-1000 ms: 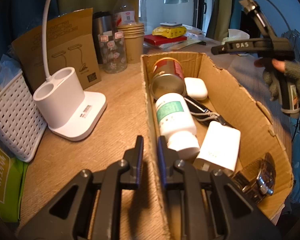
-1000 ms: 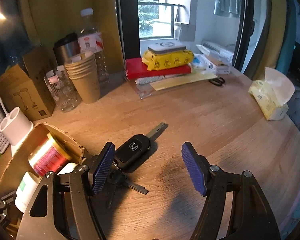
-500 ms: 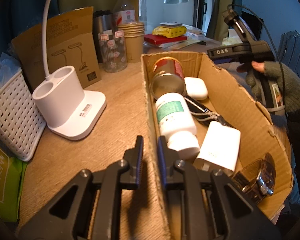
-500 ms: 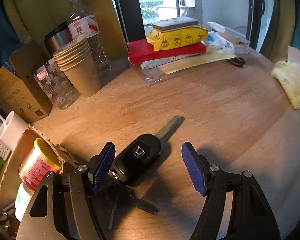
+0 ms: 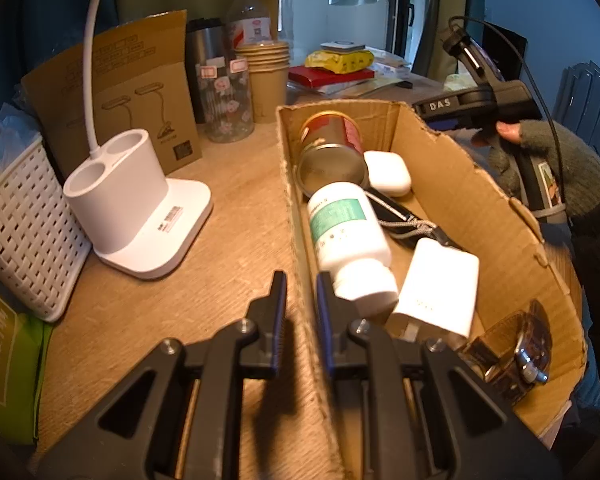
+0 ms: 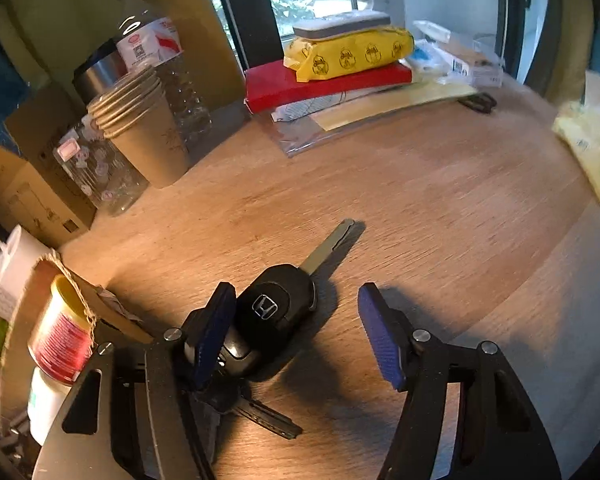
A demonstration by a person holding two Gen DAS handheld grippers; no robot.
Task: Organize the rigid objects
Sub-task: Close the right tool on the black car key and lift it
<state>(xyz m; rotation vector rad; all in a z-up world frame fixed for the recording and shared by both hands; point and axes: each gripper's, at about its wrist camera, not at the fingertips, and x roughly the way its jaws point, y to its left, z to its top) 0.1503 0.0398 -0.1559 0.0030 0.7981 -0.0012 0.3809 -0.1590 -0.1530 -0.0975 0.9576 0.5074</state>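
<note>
A white lamp base [image 5: 136, 204] stands beside stacked paper cups [image 5: 269, 76] and a water bottle [image 5: 249, 16].

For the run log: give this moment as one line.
left gripper: shut on cardboard box wall | right gripper: closing around car key on table, not yet gripped

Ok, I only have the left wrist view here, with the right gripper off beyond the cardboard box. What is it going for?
Observer: A black car key lying on the wooden table, outside the cardboard box.
Operator: Has it got hold of it?
Observer: Not yet. The right gripper has the fob between its jaws, which are closing; the right-hand pad is clear of it.
Operator: Anything attached?
Observer: At least one smaller key, partly under the gripper.
</note>
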